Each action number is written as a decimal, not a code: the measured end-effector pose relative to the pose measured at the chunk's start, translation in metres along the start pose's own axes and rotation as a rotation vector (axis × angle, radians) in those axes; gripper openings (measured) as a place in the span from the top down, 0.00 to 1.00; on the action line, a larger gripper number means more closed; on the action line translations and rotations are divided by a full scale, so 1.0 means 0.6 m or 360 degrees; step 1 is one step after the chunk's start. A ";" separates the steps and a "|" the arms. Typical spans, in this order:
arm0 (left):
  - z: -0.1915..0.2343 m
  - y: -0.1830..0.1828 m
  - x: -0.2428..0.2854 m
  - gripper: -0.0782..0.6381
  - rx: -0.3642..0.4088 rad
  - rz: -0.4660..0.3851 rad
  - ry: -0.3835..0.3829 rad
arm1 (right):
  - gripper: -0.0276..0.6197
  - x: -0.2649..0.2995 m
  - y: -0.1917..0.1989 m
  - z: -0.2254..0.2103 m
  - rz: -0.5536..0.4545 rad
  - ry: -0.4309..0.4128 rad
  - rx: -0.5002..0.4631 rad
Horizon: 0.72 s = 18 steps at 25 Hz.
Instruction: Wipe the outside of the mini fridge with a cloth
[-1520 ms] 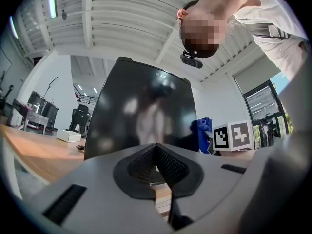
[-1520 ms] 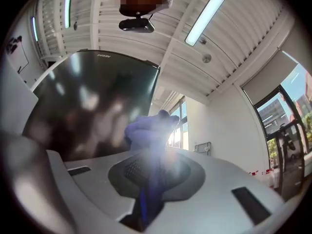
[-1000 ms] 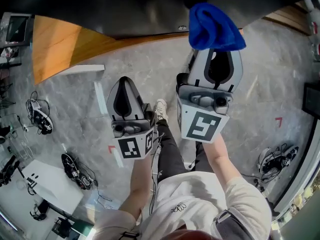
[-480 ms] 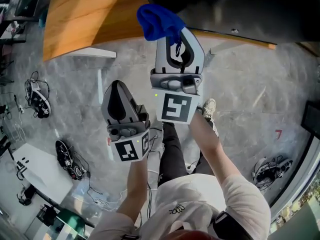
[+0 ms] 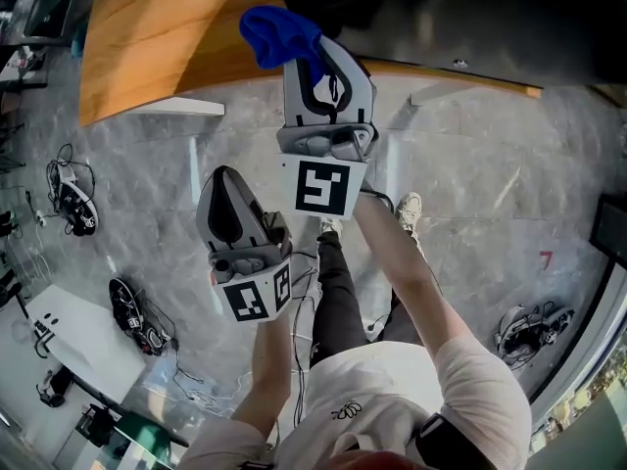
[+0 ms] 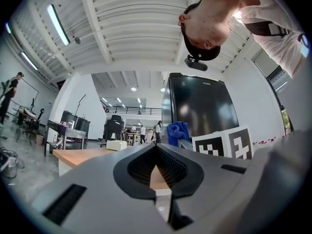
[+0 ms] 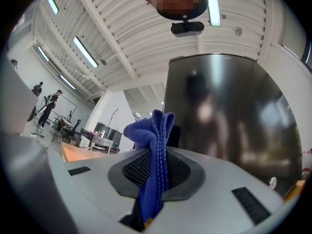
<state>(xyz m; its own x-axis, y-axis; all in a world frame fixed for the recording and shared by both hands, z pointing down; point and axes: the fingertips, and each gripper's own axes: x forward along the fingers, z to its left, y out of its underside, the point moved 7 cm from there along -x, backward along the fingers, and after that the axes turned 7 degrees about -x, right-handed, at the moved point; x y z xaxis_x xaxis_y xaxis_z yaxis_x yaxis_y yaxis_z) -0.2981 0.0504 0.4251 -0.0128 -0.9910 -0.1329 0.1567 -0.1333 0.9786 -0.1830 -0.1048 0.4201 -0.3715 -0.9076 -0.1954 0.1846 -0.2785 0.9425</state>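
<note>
The mini fridge [image 5: 460,8] is a tall black glossy box at the top of the head view; it also fills the right gripper view [image 7: 229,111] and stands behind in the left gripper view [image 6: 202,106]. A blue cloth [image 5: 279,29] is bunched up and sticks out of my right gripper [image 5: 312,52], which is shut on it close to the fridge's left part. The cloth [image 7: 153,130] hangs pinched between the jaws of the right gripper [image 7: 155,155]. My left gripper [image 5: 227,174] is held lower and to the left, shut and empty [image 6: 157,147]; from it the cloth [image 6: 177,130] shows.
A wooden tabletop [image 5: 167,37] lies left of the fridge. The marble floor [image 5: 490,194] holds cable bundles [image 5: 137,326] and a white table [image 5: 83,346] at lower left. The person's shoe [image 5: 409,209] is below the right arm. People stand far off in the hall [image 7: 48,106].
My right gripper has carried the blue cloth leftward across the fridge front, towards the wooden tabletop. The left gripper stayed low and shut.
</note>
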 end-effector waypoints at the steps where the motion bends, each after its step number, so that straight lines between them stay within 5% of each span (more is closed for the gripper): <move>1: -0.007 0.000 0.003 0.88 -0.0006 -0.0001 0.0010 | 0.86 -0.003 0.000 -0.003 0.0002 -0.0005 -0.0002; 8: -0.070 -0.005 0.027 0.88 -0.0048 -0.0041 0.0073 | 0.86 -0.039 0.017 -0.073 0.0031 0.0035 -0.0044; 18: -0.222 0.033 0.056 0.88 -0.0133 0.0020 0.0258 | 0.86 -0.131 0.065 -0.267 0.0117 0.0322 0.0002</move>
<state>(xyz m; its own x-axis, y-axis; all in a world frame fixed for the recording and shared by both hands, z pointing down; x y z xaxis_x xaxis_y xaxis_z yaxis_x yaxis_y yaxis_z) -0.1637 0.0153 0.4193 0.1480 -0.9774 -0.1507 0.2374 -0.1128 0.9648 -0.0010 -0.0948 0.4287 -0.1671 -0.9700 -0.1766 0.2033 -0.2091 0.9565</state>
